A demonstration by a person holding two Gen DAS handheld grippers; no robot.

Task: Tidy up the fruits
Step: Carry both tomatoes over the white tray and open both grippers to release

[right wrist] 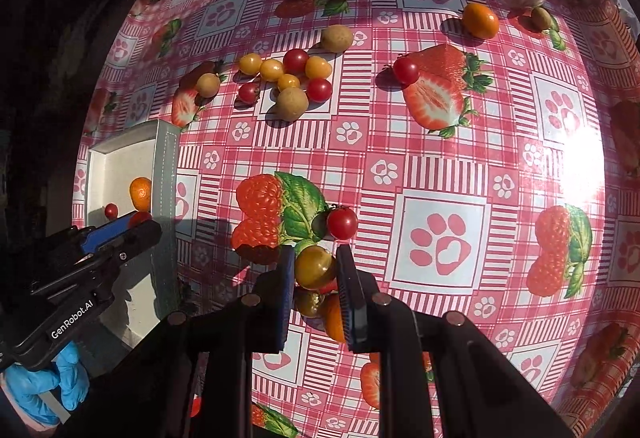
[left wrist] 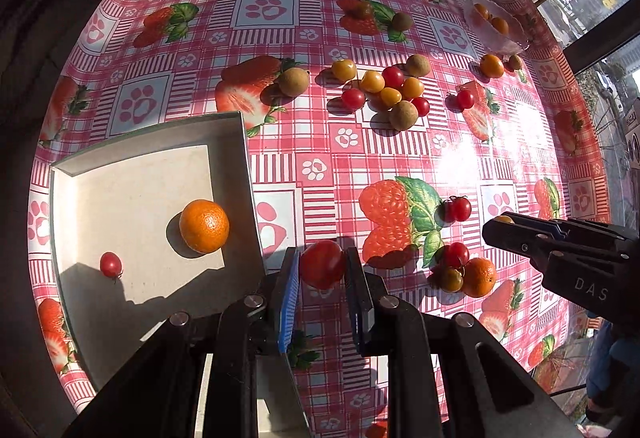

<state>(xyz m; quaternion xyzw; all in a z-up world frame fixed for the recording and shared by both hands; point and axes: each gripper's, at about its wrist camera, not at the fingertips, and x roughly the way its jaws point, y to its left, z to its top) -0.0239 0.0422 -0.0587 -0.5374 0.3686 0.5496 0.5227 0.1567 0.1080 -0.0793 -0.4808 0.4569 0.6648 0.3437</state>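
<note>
My left gripper (left wrist: 322, 265) is shut on a red cherry tomato (left wrist: 322, 264), held above the table just right of the white square tray (left wrist: 132, 142). In the tray lie an orange (left wrist: 204, 226) and a small red tomato (left wrist: 110, 264). My right gripper (right wrist: 314, 267) is shut on a yellow cherry tomato (right wrist: 315, 266) above a small clump of fruit (left wrist: 464, 272). A mixed pile of red and yellow tomatoes and brown longans (left wrist: 390, 88) lies mid-table. A glass bowl (left wrist: 498, 24) at the far right holds two orange fruits.
Single fruits are scattered over the pink strawberry tablecloth: a red tomato (right wrist: 342, 223), another red one (right wrist: 406, 71), an orange (right wrist: 480, 20), longans (left wrist: 294, 81) further back. A blue-gloved hand (right wrist: 44, 386) holds the left gripper. A window lies beyond the table's right edge.
</note>
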